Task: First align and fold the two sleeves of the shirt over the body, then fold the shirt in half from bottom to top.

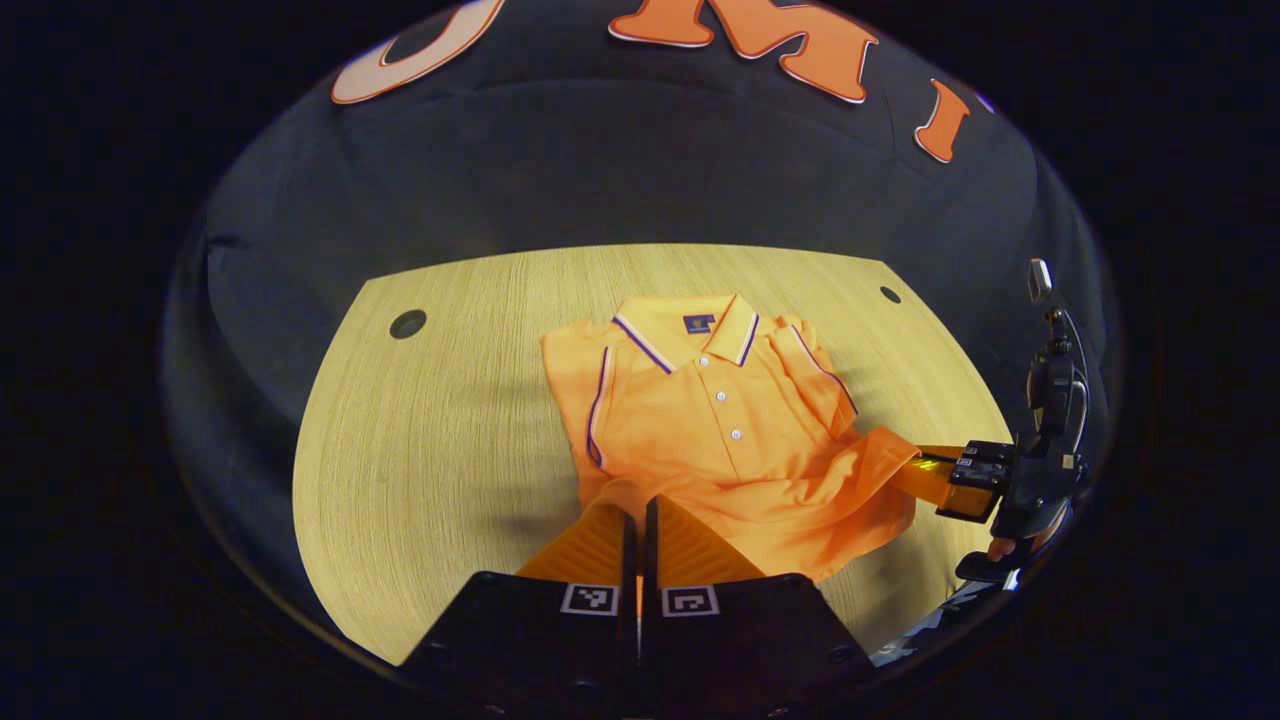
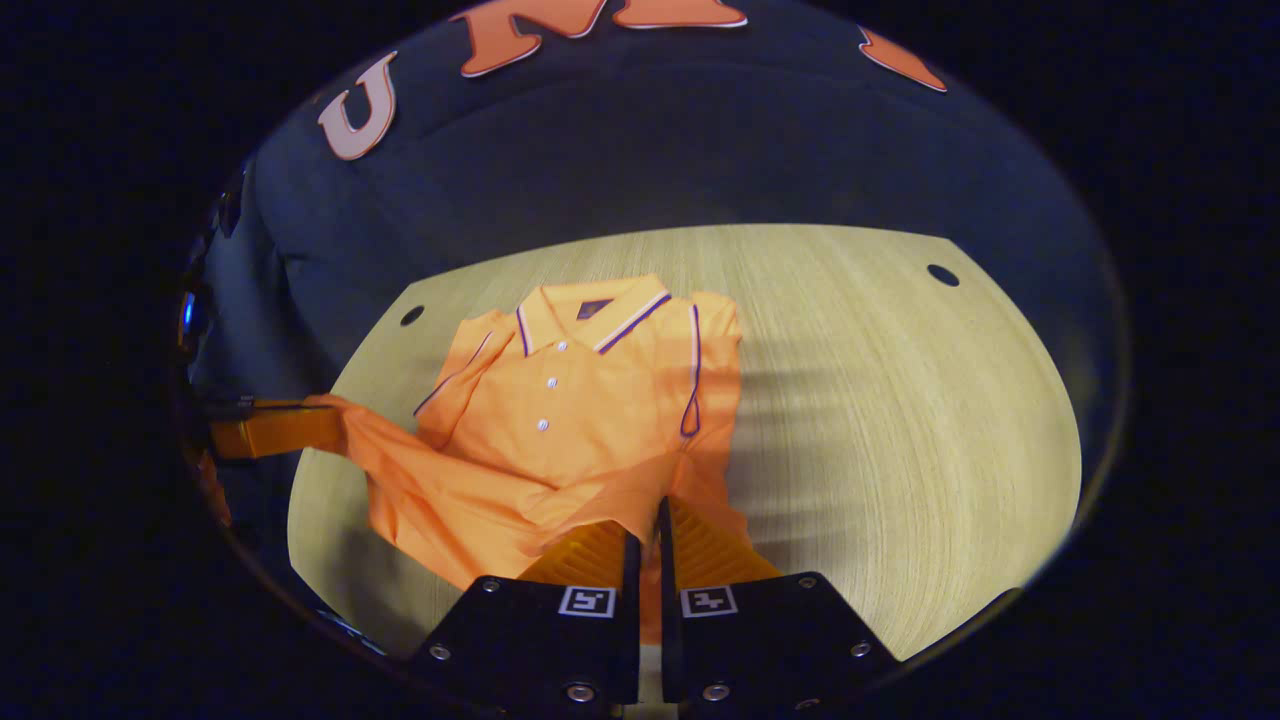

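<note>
Grasping the shirt (image 1: 720, 420) hem at its two near corners, we have left gripper (image 1: 640, 530) and right gripper (image 2: 648, 545) clenched on cloth, sleeves folded, on the bench (image 1: 440, 430).

Left tool (image 1: 640, 520) sits at the bottom centre of the left gripper view, fingers nearly together, pinching the shirt (image 1: 720, 420) hem. My right tool (image 2: 648, 535) does the same at the bottom centre of its own view. Right tool also at right edge, a hand (image 1: 1010, 545) beneath it.

One shirt (image 1: 715, 420), two tongs (image 1: 638, 520).
</note>
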`<state>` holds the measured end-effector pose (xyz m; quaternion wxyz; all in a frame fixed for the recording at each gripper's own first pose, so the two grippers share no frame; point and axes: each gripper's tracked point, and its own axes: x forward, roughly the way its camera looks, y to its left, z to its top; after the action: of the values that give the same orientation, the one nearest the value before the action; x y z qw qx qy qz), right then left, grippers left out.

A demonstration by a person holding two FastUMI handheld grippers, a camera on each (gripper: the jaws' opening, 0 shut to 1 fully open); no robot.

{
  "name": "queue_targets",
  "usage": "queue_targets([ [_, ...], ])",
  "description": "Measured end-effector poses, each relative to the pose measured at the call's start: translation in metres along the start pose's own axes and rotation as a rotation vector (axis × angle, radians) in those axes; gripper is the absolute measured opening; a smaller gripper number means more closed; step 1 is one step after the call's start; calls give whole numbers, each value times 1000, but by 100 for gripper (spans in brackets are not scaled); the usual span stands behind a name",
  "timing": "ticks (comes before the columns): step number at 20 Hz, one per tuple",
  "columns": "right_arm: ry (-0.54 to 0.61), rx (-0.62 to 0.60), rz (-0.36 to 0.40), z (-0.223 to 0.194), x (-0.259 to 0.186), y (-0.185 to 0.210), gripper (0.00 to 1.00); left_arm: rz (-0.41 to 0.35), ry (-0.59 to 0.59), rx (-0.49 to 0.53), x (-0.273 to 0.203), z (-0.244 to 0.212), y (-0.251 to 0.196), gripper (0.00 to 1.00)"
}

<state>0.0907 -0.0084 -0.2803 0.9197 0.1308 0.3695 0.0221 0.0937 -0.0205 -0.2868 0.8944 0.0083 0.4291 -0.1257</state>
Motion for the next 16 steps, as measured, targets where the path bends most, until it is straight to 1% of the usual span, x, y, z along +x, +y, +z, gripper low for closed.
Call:
queue_targets([
  [1, -36, 2, -24, 10, -1, -6, 9, 0, -7, 13, 0, 5, -1, 1],
  [3, -64, -18, -42, 31, 3, -11, 10, -4, -31, 19, 3, 21, -2, 1],
  [4, -78, -21, -37, 43, 1, -11, 10, -4, -43, 23, 5, 27, 1, 1],
  [7, -124, -31, -58, 88, 5, -17, 10, 18, -67, 32, 22, 52, 14, 1],
  [11, -140, -37, -73, 128, 21, -24, 10, 43, -79, 17, 52, 82, 41, 1],
  [16, -115, -60, -102, 154, 51, -31, 10, 43, -75, 28, 95, 111, 58, 1],
])
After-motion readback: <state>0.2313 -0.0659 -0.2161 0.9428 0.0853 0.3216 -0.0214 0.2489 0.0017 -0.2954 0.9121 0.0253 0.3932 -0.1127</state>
